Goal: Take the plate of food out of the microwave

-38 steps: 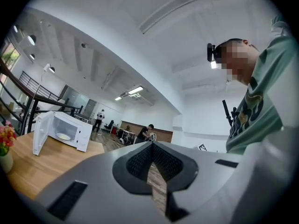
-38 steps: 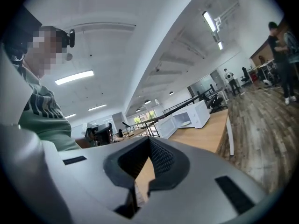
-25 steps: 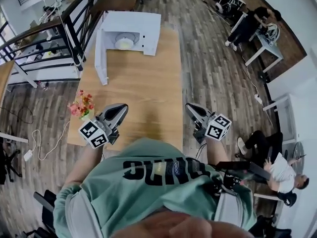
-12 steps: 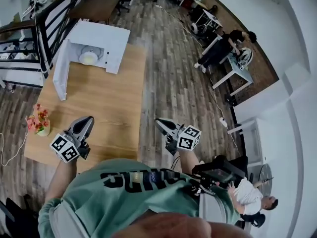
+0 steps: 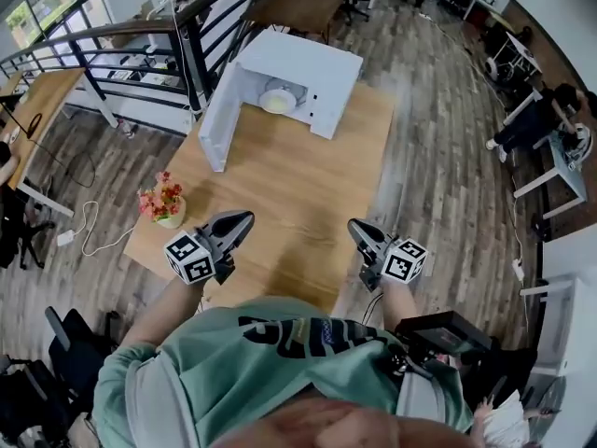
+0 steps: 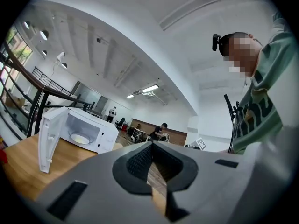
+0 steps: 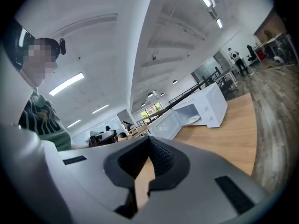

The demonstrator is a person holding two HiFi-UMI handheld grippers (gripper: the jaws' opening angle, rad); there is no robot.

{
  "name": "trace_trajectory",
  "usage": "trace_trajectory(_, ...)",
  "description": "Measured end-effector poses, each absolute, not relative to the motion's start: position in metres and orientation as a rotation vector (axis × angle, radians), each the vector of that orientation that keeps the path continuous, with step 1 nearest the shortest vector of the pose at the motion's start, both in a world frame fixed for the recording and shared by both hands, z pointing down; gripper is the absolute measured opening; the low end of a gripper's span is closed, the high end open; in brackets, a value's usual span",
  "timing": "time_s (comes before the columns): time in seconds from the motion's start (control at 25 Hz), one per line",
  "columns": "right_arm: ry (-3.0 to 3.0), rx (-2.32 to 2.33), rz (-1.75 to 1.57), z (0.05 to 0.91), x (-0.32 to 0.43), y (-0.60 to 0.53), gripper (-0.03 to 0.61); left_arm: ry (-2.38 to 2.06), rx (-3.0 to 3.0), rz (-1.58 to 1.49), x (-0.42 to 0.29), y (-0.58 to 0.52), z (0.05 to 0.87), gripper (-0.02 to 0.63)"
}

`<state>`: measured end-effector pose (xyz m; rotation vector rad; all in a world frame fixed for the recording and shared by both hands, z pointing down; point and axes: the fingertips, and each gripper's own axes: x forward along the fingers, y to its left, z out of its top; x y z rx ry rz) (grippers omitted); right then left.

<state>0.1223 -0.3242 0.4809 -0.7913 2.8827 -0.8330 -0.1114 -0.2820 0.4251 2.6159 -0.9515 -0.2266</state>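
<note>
A white microwave point(image 5: 308, 68) stands at the far end of the wooden table point(image 5: 289, 175) with its door point(image 5: 220, 118) swung open to the left. Inside it sits a pale plate of food point(image 5: 278, 99). The left gripper view shows the microwave point(image 6: 96, 134) and the plate point(image 6: 80, 138) far ahead, and so does the right gripper view, with microwave point(image 7: 212, 107) and plate point(image 7: 193, 120). My left gripper point(image 5: 244, 218) point(image 6: 151, 144) and right gripper point(image 5: 354, 226) point(image 7: 149, 140) hover over the table's near edge, both shut and empty, far from the microwave.
A small vase of pink and red flowers point(image 5: 164, 203) stands at the table's left edge, beside my left gripper. A black railing point(image 5: 140, 35) runs behind the microwave. A person works at a desk point(image 5: 550, 119) on the far right.
The head view has swung, so the microwave now shows near the top middle. Both grippers stay shut over the near edge of the table.
</note>
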Motion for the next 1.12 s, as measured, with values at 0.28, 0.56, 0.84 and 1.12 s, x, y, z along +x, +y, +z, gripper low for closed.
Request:
trace_trajectory(0.28, 2.924, -0.688, -0.881, 0.491, 0.058, -0.389, 0.006, -0.992, 2.604, -0.212, -0.143, -0.329, 0.440, 0.006)
trace_trajectory(0.56, 2.944, -0.581, -1.003, 0.540, -0.007, -0.444, 0.006, -0.986, 2.544, -0.219, -0.156, -0.365, 0.490, 0.006)
trace_trajectory(0.84, 2.943, -0.513, -1.112, 0.587, -0.049, -0.489, 0.006, -0.965, 2.507, -0.193, -0.154, -0.411, 0.540, 0.006)
trace_trajectory(1.12, 2.815, -0.584, -1.267, 0.633, -0.074, -0.554, 0.009, -0.955, 2.508, -0.221, -0.155, -0.457, 0.571, 0.005)
